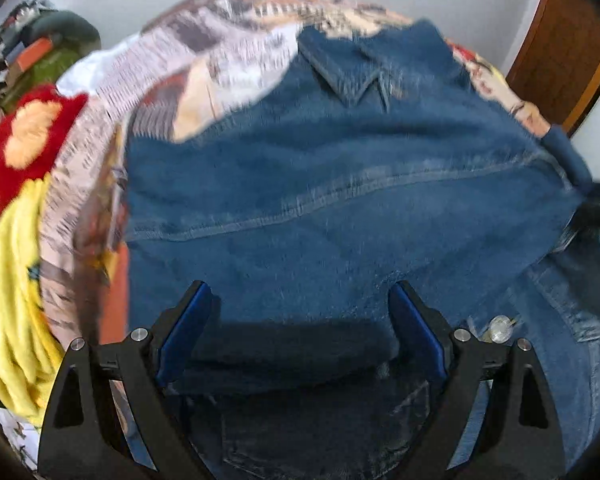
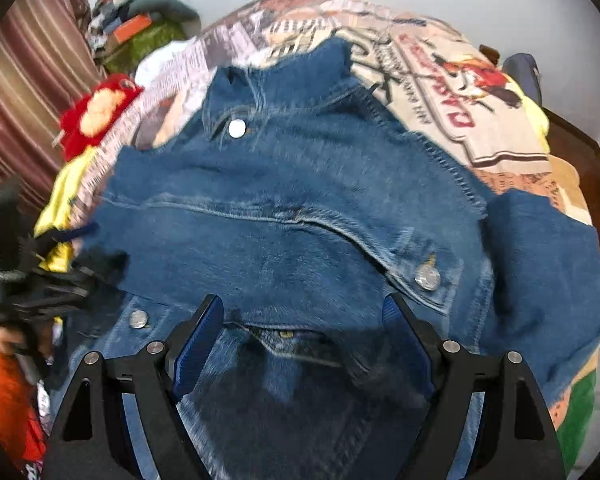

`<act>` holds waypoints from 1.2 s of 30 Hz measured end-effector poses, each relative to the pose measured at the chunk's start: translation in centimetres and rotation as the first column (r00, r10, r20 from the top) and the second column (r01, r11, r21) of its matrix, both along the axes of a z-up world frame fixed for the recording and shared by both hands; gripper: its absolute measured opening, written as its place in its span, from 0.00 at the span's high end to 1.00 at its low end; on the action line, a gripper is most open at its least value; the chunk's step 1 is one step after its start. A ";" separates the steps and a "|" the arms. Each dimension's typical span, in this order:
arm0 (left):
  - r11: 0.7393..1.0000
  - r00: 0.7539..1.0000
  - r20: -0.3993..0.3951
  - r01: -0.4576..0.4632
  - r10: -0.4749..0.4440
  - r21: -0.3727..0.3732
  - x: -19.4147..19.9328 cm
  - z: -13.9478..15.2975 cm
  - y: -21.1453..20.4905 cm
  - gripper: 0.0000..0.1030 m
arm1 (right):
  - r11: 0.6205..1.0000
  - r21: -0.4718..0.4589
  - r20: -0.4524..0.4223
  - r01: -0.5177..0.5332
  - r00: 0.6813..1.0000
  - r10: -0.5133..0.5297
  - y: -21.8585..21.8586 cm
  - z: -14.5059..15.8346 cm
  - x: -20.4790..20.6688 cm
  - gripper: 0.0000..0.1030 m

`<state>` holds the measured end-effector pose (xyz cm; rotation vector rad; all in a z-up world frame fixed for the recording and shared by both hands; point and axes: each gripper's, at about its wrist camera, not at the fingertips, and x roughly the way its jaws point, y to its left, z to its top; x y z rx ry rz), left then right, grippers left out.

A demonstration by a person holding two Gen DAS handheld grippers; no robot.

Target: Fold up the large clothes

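Left tongs (image 1: 300, 300) spread | right tongs (image 2: 304, 312) spread | denim jacket (image 2: 292, 216) beneath both

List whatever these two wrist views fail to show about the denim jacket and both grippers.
- Denim jacket, left wrist view: near hem cut off by the bottom edge and the left gripper.
- Right wrist view: motion blur smears the jacket's seams; the small label by the right gripper is unreadable.
- Both views: whether the open fingers touch the cloth cannot be told.
- Printed bedspread: mostly hidden beneath the jacket.
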<state>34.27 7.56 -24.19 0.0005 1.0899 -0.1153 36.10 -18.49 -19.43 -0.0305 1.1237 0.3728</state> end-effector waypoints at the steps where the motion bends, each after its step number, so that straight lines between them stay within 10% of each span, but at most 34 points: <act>1: 1.000 1.000 -0.004 -0.006 0.006 -0.013 -0.2 -0.2 0.1 0.12 | 1.000 0.015 0.015 0.017 1.000 -0.017 -0.9 0.7 -0.3 0.22; 17: 0.997 0.987 0.147 0.070 -0.068 -0.011 2.7 7.9 -5.3 0.12 | 0.869 0.071 0.125 0.490 0.860 -0.496 -22.4 4.2 -3.5 0.21; 27: 0.975 0.970 0.116 0.218 -0.213 -0.034 5.7 6.6 -13.8 0.12 | 0.685 0.203 -0.143 0.700 0.713 -0.687 -34.4 -2.7 -3.8 0.21; 36: 0.959 0.960 0.004 0.279 -0.279 -0.046 6.8 2.0 -17.9 0.11 | 0.624 0.286 -0.262 0.728 0.685 -0.680 -36.4 -7.4 0.1 0.21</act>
